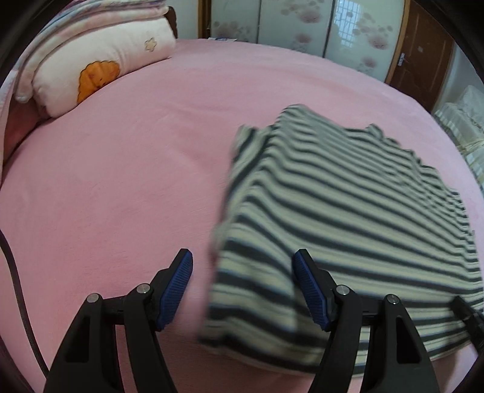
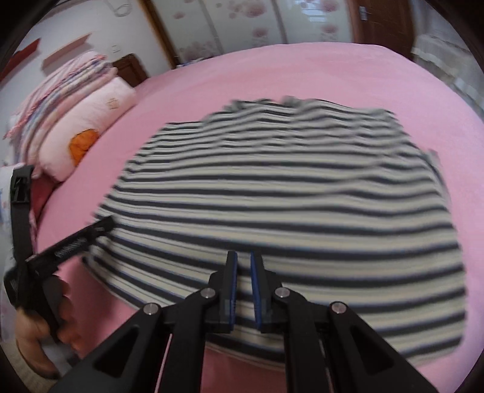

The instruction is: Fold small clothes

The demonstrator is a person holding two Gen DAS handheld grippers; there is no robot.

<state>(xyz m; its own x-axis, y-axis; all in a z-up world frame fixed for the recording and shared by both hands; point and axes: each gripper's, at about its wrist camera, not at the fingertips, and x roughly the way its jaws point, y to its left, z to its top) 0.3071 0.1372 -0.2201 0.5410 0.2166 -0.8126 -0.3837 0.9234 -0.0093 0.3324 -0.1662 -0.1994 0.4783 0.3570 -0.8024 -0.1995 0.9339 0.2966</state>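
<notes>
A striped black-and-cream garment (image 2: 281, 193) lies spread on the pink bed (image 2: 302, 72); it also shows in the left wrist view (image 1: 348, 211), blurred. My left gripper (image 1: 243, 260) is open over the garment's near left corner, with the cloth edge between its fingers. My right gripper (image 2: 243, 257) has its jaws nearly closed, a narrow gap between the blue pads, over the garment's near hem. I cannot tell whether cloth is pinched. The left gripper also shows at the left of the right wrist view (image 2: 75, 241), held by a hand.
A pink pillow (image 1: 99, 66) with an orange patch and folded blankets (image 2: 60, 87) lie at the head of the bed. Flowered wardrobe doors (image 1: 287, 24) and a brown door (image 1: 420, 51) stand beyond the bed. A dark cable (image 1: 18, 290) runs at the left.
</notes>
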